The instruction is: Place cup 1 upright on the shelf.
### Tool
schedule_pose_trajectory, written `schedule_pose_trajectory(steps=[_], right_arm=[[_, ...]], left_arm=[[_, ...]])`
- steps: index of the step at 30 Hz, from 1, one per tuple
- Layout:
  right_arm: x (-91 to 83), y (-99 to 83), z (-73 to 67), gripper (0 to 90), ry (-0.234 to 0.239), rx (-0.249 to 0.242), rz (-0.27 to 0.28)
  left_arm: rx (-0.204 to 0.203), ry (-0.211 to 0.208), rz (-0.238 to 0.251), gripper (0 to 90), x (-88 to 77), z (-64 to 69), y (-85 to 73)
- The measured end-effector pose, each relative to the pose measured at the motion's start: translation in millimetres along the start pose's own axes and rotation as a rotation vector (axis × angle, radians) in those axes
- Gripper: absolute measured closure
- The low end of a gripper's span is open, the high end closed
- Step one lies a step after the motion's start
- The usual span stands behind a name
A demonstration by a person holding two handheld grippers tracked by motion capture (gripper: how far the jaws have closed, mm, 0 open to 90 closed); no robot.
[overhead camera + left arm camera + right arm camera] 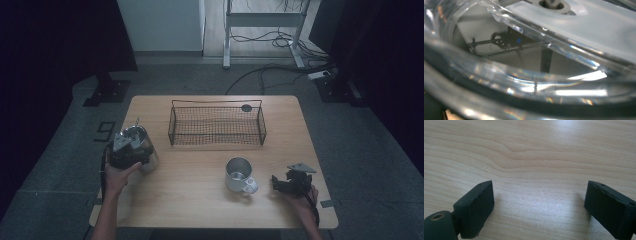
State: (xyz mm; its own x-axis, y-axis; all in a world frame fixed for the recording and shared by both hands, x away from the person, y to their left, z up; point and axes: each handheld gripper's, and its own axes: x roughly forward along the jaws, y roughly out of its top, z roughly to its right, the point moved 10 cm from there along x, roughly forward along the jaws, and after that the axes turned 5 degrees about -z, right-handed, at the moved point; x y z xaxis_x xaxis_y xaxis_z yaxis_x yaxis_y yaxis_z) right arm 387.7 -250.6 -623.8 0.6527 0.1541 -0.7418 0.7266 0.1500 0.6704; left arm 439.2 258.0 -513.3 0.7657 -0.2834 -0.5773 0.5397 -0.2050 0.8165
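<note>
— Grey carpet and trailing cables surround the pale wooden counter point(200, 200); what stands on it?

— Take the black wire mesh basket point(216, 125) as the mark. It sits toward the far edge, near the middle. On the near side of the basket, a little to its right, stands a round metal mug with a handle point(240, 175), upright, mouth up, well apart from the basket.

— And the left hand's tool?

— The left gripper point(126, 148) is at the counter's left edge, well to the left of the basket and nearer the person. It is up against a shiny round metal container point(145, 150), which leans a little and sits just beside the person's left hand point(117, 175). In the left gripper view, the container's curved, reflecting rim point(529, 85) sits right up against the lens.

— Are its jaws gripping it?

— They stand fairly wide, and the container is pressed close to them, but I cannot tell from the pictures whether the pads actually press on it.

— The other one?

— The right gripper point(292, 182) rests low, to the right of the mug and nearer than the basket, close to the counter's near right corner. In the right gripper view its jaws are spread wide over bare wood, with nothing between them.
</note>
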Motion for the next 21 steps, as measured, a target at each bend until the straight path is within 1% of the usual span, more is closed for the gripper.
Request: schedule_pose_trajectory(steps=[4, 5, 8, 11, 12, 13, 14, 15, 21], right_arm=[[-0.1, -0.1, 0.0, 8.7, 0.000, 0.001, 0.000], [-0.1, 0.0, 0.0, 8.8, 0.000, 0.001, 0.000], [-0.1, 0.0, 0.0, 8.8, 0.000, 0.001, 0.000], [-0.1, -0.1, 0.0, 8.8, 0.000, 0.001, 0.000], [-0.1, 0.0, 0.0, 8.8, 0.000, 0.001, 0.000], [-0.1, -0.1, 0.0, 8.8, 0.000, 0.001, 0.000], [-0.1, -0.1, 0.0, 8.9, 0.000, 0.001, 0.000], [-0.1, 0.0, 0.0, 8.9, 0.000, 0.002, 0.000], [-0.1, 0.0, 0.1, 9.0, -0.001, 0.002, 0.000]], left_arm=[[-0.013, -0.009, 0.005, 4.1, -4.0, 1.9, 5.1], [-0.018, -0.015, 0.012, 4.1, -7.4, 3.7, 9.5], [-0.017, -0.016, 0.019, 4.1, -10.5, 5.4, 13.6], [0.003, -0.028, 0.030, 4.1, -17.9, 11.9, 24.8], [0.003, -0.028, 0.030, 4.1, -17.9, 11.9, 24.8], [0.016, -0.026, 0.030, 4.1, -20.0, 13.7, 29.3], [0.016, -0.026, 0.030, 4.1, -20.0, 13.7, 29.3], [0.027, -0.021, 0.032, 4.1, -21.8, 15.7, 34.0], [0.040, -0.025, 0.037, 4.1, -24.4, 22.5, 43.3]])
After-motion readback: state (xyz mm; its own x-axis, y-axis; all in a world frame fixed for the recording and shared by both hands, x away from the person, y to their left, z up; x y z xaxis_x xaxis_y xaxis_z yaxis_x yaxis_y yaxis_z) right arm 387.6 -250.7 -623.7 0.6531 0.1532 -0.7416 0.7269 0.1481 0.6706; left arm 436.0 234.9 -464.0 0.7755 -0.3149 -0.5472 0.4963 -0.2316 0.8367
